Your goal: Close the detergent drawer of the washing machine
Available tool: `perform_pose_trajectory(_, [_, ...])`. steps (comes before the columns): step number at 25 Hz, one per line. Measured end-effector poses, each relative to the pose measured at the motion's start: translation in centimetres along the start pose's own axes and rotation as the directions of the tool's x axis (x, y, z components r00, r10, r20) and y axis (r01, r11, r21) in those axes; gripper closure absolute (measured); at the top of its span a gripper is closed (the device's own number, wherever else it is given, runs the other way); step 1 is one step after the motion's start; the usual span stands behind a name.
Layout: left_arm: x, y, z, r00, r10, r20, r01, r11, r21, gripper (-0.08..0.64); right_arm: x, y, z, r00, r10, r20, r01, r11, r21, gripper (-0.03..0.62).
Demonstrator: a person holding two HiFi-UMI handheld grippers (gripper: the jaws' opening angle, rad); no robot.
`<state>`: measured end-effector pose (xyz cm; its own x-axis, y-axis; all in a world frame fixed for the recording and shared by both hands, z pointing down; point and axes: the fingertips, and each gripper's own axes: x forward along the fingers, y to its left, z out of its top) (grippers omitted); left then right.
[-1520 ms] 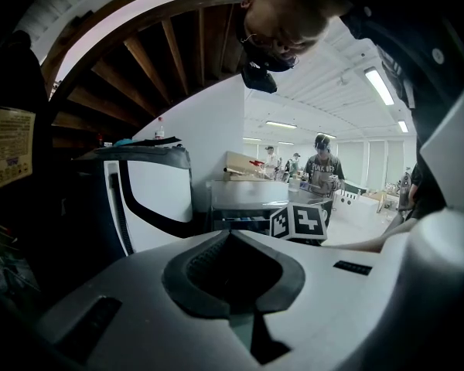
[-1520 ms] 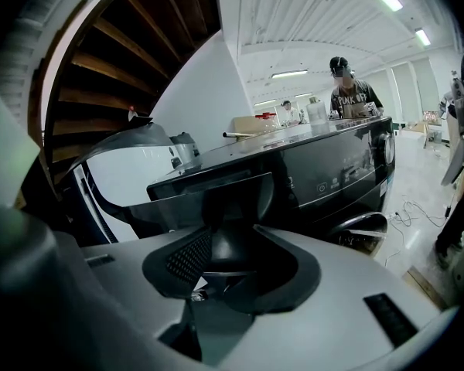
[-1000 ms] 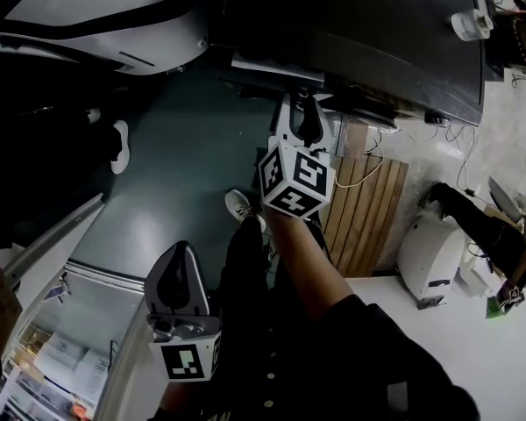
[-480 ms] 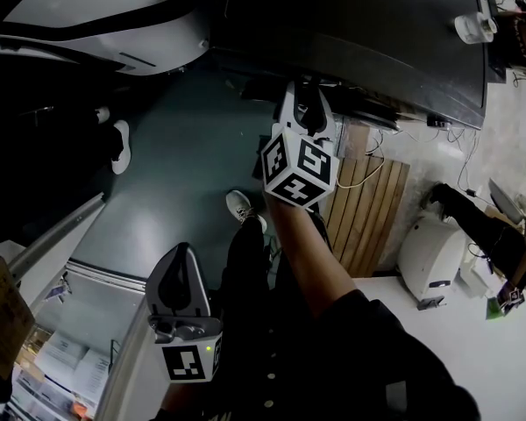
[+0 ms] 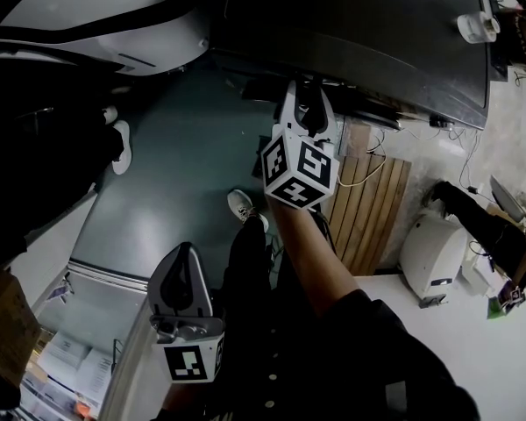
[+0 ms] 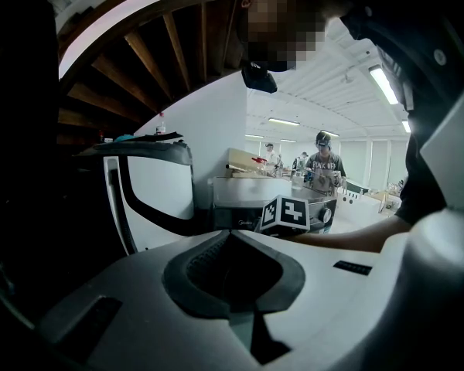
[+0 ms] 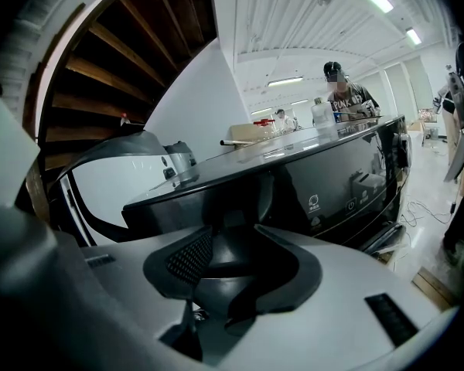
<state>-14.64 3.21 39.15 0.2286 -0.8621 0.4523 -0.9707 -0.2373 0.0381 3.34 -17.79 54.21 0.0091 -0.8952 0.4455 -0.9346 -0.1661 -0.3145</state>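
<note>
The right gripper (image 5: 308, 95) grips the detergent drawer (image 7: 220, 247) of the washing machine (image 7: 336, 180), its panel print illegible, while the left gripper (image 5: 182, 254) has its jaws closed on nothing

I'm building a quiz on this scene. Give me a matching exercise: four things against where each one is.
1 left gripper
2 right gripper
3 wooden pallet
4 white shoe

a jaws on the detergent drawer of the dark washing machine
b teal floor, left of the person's arm
c held low, jaws together
d right of that arm

Pairs: 1-c; 2-a; 3-d; 4-b
</note>
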Motion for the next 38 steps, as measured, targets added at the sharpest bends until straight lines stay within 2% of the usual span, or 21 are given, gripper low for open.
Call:
perform_pose_trajectory(2, [0.3,0.3,0.8,0.999,0.000,0.037,-0.001,1.000,0.025,0.546,0.3,0.0,0.1,1.000,0.000,0.002,0.000,1.000,0.001,0.433])
perform_pose_trajectory(3, [0.4,0.4,0.8,0.999,0.002,0.038,-0.003,1.000,0.028,0.546,0.4,0.0,0.1,1.000,0.000,0.003,0.000,1.000,0.000,0.416])
perform_pose_trajectory(9, [0.3,0.5,0.2,1.000,0.011,0.023,-0.011,1.000,0.017,0.546,0.4,0.0,0.2,1.000,0.010,0.007,-0.010,1.000,-0.020,0.434])
perform_pose_trajectory(22, [-0.8,-0.5,3.0,0.995,0.032,0.097,-0.034,0.999,0.025,0.546,-1.2,-0.4,0.2,0.997,0.041,-0.059,-0.044,0.998,-0.037,0.440])
perform_pose_trajectory(26, [-1.2,-0.4,3.6,0.994,0.045,0.095,-0.048,0.999,0.021,0.546,-3.8,0.9,1.1,0.990,0.126,-0.065,-0.131,0.988,-0.080,0.488])
perform_pose_trajectory(30, [-1.2,-0.3,4.4,0.992,0.038,0.119,-0.041,0.999,0.021,0.546,-6.3,2.7,3.5,0.969,0.241,-0.046,-0.245,0.962,-0.119,0.547])
perform_pose_trajectory(35, [-1.4,-1.1,6.5,0.986,0.021,0.167,-0.026,0.999,0.027,0.546,-9.9,3.8,8.0,0.938,0.348,-0.010,-0.341,0.914,-0.221,0.557])
perform_pose_trajectory(38, [-1.8,-1.8,7.9,0.981,0.005,0.193,-0.013,0.999,0.041,0.546,-12.2,3.5,10.6,0.920,0.392,-0.006,-0.381,0.891,-0.247,0.557])
